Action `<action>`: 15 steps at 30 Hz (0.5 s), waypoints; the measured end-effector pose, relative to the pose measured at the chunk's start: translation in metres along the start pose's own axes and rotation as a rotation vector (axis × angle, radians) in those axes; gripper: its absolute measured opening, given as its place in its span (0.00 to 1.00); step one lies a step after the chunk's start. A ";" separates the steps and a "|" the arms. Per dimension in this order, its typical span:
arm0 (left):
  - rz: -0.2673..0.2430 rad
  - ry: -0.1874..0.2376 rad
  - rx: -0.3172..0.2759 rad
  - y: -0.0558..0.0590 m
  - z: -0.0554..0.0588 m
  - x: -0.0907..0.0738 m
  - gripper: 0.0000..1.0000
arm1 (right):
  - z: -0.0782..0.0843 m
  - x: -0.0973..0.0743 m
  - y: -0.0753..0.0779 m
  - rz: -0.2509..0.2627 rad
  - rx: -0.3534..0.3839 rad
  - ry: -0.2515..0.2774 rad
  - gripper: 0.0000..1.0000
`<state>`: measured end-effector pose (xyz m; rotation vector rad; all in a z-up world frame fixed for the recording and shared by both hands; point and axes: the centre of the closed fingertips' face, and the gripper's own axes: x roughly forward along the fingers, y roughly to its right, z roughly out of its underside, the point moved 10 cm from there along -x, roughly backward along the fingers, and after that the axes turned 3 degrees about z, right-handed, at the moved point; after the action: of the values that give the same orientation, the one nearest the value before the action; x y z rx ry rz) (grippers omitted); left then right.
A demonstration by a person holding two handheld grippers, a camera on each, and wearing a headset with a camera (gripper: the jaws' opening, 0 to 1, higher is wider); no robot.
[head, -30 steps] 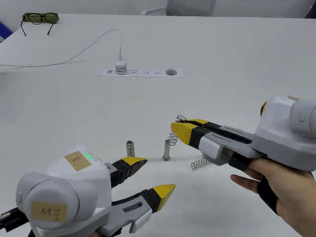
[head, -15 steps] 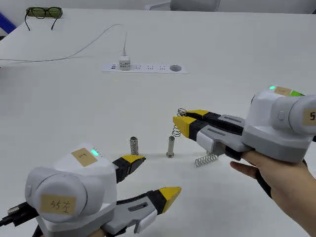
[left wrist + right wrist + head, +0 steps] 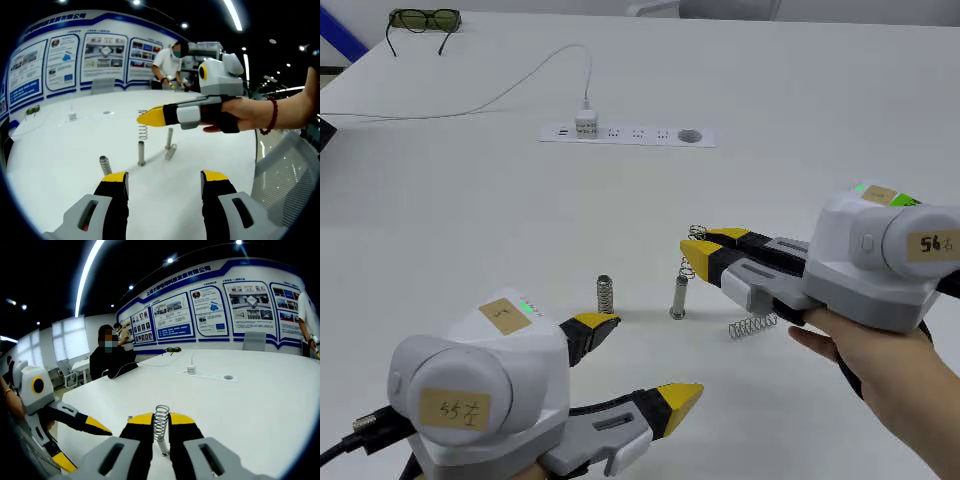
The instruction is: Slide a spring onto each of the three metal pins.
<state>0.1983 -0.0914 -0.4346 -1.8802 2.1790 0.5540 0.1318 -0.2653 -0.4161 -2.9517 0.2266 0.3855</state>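
Roughly a third done, by my reading. Of the three pins, the leftmost pin point(image 3: 605, 293), the one closest to my left tongs point(image 3: 640, 358), already wears its spring from base to top and stands upright on the table point(image 3: 470, 230). The middle pin point(image 3: 679, 297) is bare. My right tongs point(image 3: 694, 240) are pinched narrow on the upper coils of a second spring point(image 3: 686, 262), which hangs upright over that pin. In the right gripper view its lower end looks to be at the pin's tip, but I cannot tell whether it has begun to slip on. The third pin point(image 3: 169, 138), which I make out in the left gripper view behind the middle pin, is bare as well. The last spring point(image 3: 752, 325) lies on its side on the table just beside it, near the right tongs. My left tongs are spread wide with nothing in them, hovering near the leftmost pin. What I judge is left: ease the second spring down the middle pin and let go, then pick up the last spring, turn it upright and thread it onto the third pin.
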 end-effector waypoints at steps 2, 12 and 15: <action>-0.002 0.000 -0.001 0.000 0.000 0.000 0.61 | 0.001 0.000 0.000 0.003 -0.004 -0.004 0.12; -0.011 0.007 -0.018 -0.002 0.000 -0.002 0.63 | 0.007 0.004 -0.002 0.000 -0.034 -0.005 0.12; -0.015 0.007 -0.024 -0.002 0.000 -0.002 0.64 | 0.010 0.005 -0.003 0.003 -0.048 -0.013 0.12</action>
<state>0.2007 -0.0893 -0.4341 -1.9116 2.1706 0.5735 0.1348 -0.2617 -0.4268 -2.9956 0.2230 0.4160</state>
